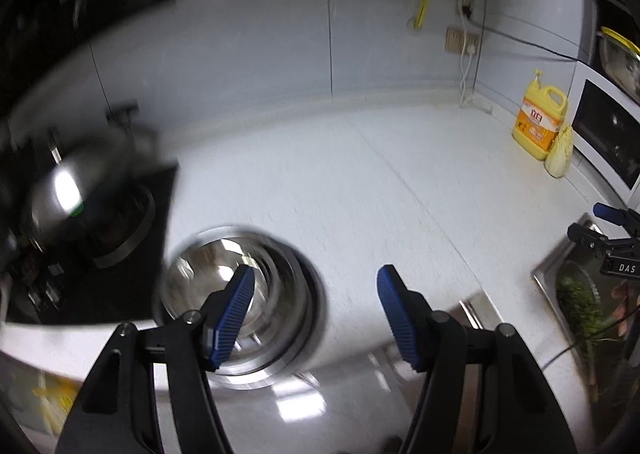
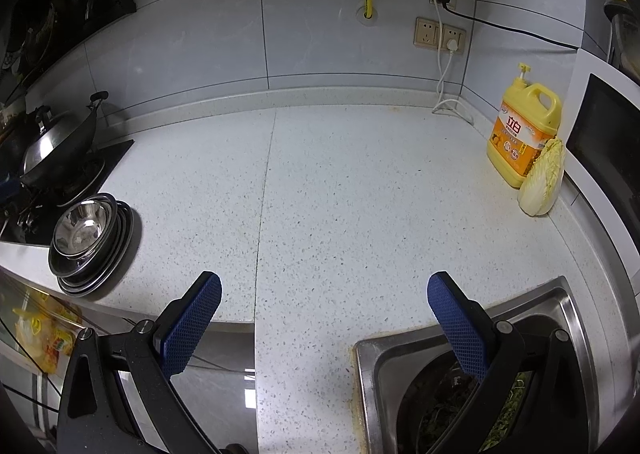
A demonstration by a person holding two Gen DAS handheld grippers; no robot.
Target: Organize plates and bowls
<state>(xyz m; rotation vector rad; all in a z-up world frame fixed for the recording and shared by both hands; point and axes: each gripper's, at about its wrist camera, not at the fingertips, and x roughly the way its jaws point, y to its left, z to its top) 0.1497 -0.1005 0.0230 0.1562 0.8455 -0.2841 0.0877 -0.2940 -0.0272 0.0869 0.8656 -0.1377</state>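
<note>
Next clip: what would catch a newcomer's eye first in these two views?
Probably the stack of steel bowls and plates at the counter's left edge beside the stove, with the open left claw hanging right over it. Next comes the yellow detergent jug with a cabbage leaning beside it at the far right. The open right claw hangs above the sink corner.

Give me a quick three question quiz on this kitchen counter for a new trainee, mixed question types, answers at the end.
1. True or false: the left claw is holding a bowl.
2. Where does the stack of steel bowls sit? A) in the sink B) on the counter beside the stove C) on the microwave
3. What leans against the yellow detergent jug?

Key: 1. False, it is open and empty. 2. B. 3. A napa cabbage.
</note>
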